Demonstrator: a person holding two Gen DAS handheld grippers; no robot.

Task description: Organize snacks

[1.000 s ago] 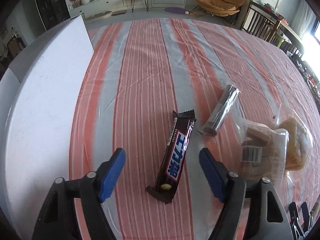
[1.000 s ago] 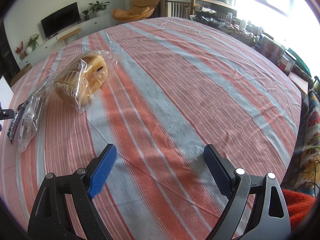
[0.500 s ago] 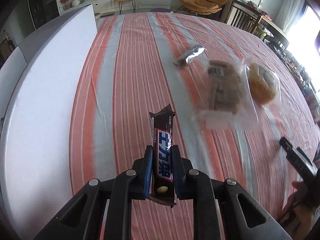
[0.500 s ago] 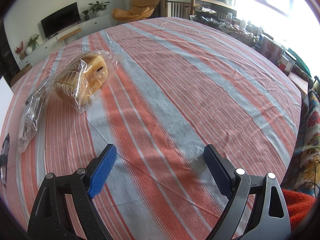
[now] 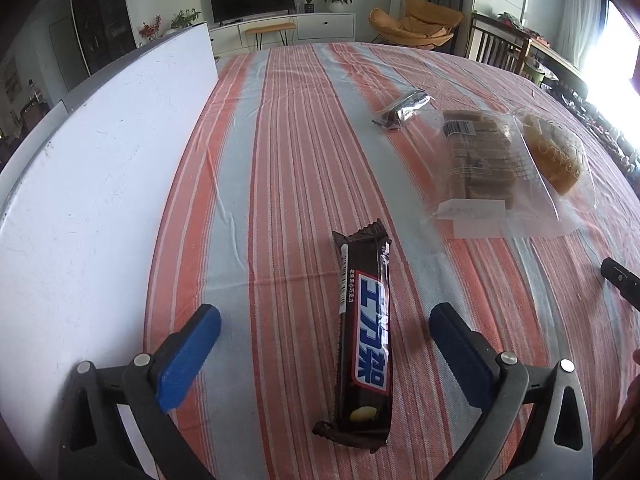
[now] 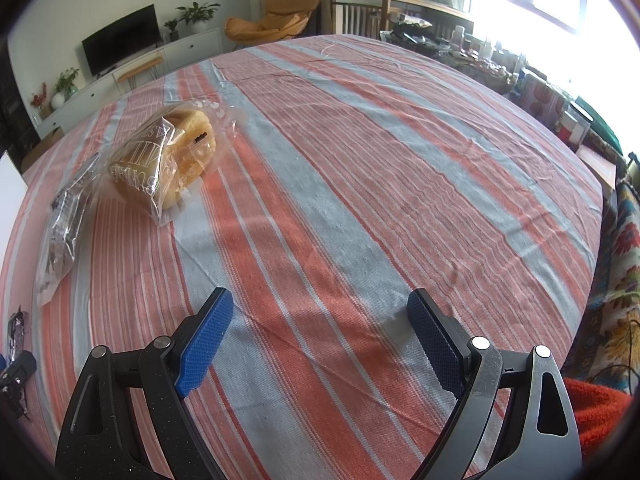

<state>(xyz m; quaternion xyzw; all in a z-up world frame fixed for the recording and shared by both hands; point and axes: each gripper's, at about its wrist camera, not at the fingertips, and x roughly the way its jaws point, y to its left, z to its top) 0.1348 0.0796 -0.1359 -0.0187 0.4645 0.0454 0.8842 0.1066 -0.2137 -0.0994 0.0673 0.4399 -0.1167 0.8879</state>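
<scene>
With the left tool [image 5: 324, 344] opening, pads clear of the chocolate bar [image 5: 364, 340] lying flat on the bench [image 5: 280, 160], it should be backed off toward 6 o'clock without nudging the wrapper, while the right tool [image 6: 320, 334] is kept spread and empty.

Both wrist views angled down, close over striped tablecloth [image 5: 280, 160], sharing bread bag [image 6: 168, 160]

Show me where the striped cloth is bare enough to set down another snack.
Widest bare stretch: right of the bread bag, running to the table's far edge. Also free: the strip between the white board and the chocolate bar. Crowded: silver packet, biscuit bag and bread bag cluster together.
</scene>
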